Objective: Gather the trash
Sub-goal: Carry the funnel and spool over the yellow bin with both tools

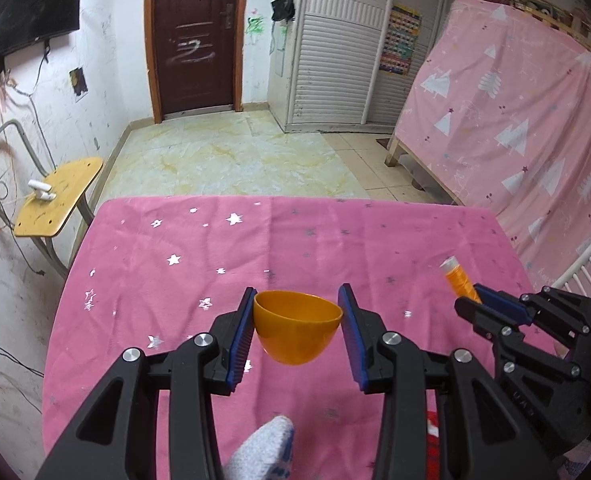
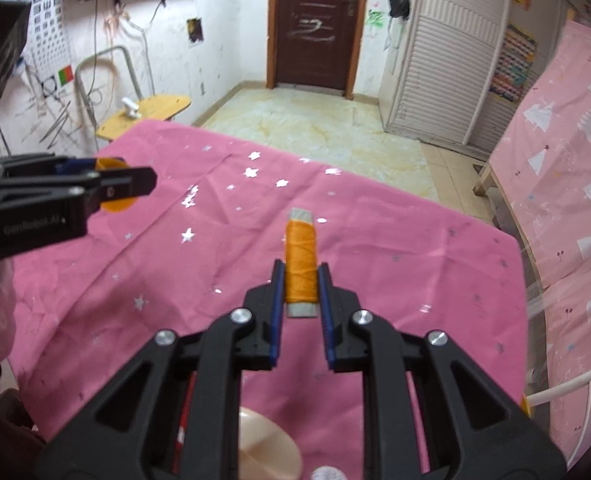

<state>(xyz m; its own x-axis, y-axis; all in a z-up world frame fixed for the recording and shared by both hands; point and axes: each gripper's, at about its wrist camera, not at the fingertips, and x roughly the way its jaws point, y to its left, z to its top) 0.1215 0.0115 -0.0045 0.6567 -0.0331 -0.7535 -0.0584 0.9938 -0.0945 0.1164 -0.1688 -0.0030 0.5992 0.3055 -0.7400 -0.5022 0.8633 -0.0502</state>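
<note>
Nearest the left tongs (image 1: 298,328), under their arms, a grey knitted bit of cloth (image 1: 261,454) is poking up at the lower edge, too blurred to name. Between the blue pads (image 1: 239,344) an orange bowl (image 1: 297,326) is sitting, held off the pink star-printed cloth (image 1: 175,280); its rim is touching both pads, so the left tongs are clamped on the bowl. To the right of them, the right tongs (image 1: 477,300) are reaching in with an orange thread spool (image 1: 457,280) sticking out past their tips. In the right wrist view, a pale round object (image 2: 265,444) is lying below the right tongs (image 2: 301,288), blurred. The spool (image 2: 301,264) is standing lengthwise between their pads (image 2: 278,300), its grey ends showing front and back, and the pads are pressing its sides, so these tongs are clamped on it. Well to the left of them, the left tongs (image 2: 123,186) are holding the bowl (image 2: 115,204) over the cloth (image 2: 415,248). Beyond the cloth's far edge, a yellow chair seat (image 1: 57,196) is standing to the left, a marbled floor (image 1: 231,156) is stretching ahead toward a dark brown door (image 1: 193,36), and a pink patterned sheet (image 1: 515,128) is hanging to the right.
</note>
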